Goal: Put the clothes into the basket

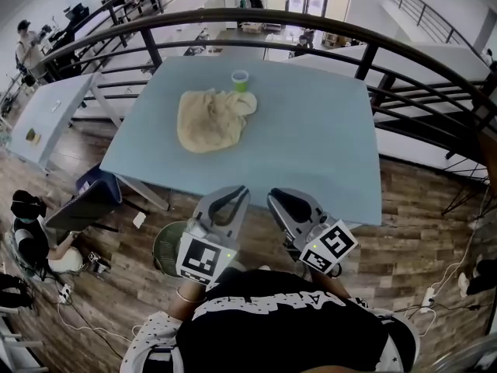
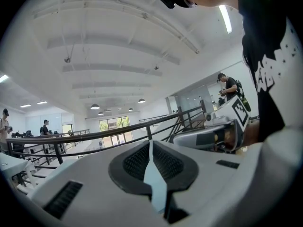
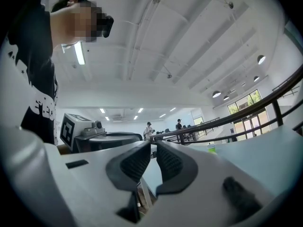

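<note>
L tongs [image 2: 151, 145] closed, empty; railing [image 2: 94, 136] ahead.

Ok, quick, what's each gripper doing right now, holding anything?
Left gripper: closed, nothing between its jaws.
Right gripper: closed, holding nothing.

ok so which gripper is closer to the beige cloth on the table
Left. The left gripper hangs at the near edge of the table, almost straight below the cloth in the head view; the right gripper sits beside it, further to the right. Neither touches it.

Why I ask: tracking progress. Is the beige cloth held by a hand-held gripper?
No, the beige cloth lies untouched on the table.
</note>
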Action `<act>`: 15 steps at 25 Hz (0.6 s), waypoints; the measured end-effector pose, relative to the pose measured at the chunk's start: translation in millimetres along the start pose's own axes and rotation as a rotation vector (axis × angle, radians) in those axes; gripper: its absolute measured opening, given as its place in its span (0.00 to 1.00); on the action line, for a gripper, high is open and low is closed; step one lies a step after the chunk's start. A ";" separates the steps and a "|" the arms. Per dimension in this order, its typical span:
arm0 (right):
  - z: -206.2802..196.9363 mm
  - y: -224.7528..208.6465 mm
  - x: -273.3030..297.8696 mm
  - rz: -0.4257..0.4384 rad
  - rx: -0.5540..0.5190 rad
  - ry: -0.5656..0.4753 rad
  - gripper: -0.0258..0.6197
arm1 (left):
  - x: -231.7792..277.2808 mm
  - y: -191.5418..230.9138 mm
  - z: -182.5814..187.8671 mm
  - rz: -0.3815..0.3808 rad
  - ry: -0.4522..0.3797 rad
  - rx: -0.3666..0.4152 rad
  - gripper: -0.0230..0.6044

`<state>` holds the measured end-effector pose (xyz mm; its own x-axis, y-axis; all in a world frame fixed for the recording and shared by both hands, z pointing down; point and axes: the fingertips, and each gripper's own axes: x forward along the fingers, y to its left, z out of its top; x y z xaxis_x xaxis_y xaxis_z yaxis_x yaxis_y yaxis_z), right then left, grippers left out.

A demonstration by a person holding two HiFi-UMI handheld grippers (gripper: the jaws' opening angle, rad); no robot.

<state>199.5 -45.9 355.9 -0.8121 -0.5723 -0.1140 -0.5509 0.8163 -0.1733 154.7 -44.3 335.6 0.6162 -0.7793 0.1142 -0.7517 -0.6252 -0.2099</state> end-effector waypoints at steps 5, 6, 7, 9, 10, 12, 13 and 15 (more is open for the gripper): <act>-1.2 -3.8 2.2 -0.002 -0.003 0.002 0.09 | 2.8 3.0 -3.1 0.003 0.004 -0.002 0.06; -1.0 -4.2 2.1 -0.003 -0.005 0.002 0.09 | 3.4 3.2 -3.5 0.003 0.004 -0.003 0.06; -1.1 -4.7 1.9 -0.004 -0.007 0.002 0.09 | 4.0 3.3 -4.2 0.002 0.003 -0.005 0.06; -1.8 -5.3 1.9 -0.006 -0.011 0.005 0.09 | 5.1 3.7 -5.8 0.002 0.001 -0.008 0.06; -2.5 -5.4 1.8 -0.007 -0.012 0.008 0.09 | 5.6 3.6 -6.5 0.002 0.000 -0.011 0.06; -3.9 -5.5 0.6 -0.008 -0.012 0.015 0.09 | 5.7 2.2 -7.0 0.003 -0.002 -0.020 0.06; -4.3 -5.9 -0.2 -0.010 -0.012 0.017 0.09 | 5.6 1.3 -6.7 0.003 -0.004 -0.022 0.06; -4.5 -8.1 -0.6 -0.012 -0.012 0.018 0.09 | 5.3 0.7 -6.6 0.006 -0.003 -0.023 0.06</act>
<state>203.6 -51.9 361.8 -0.8090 -0.5803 -0.0942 -0.5624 0.8106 -0.1632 155.8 -49.2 342.5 0.6121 -0.7831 0.1102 -0.7607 -0.6211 -0.1884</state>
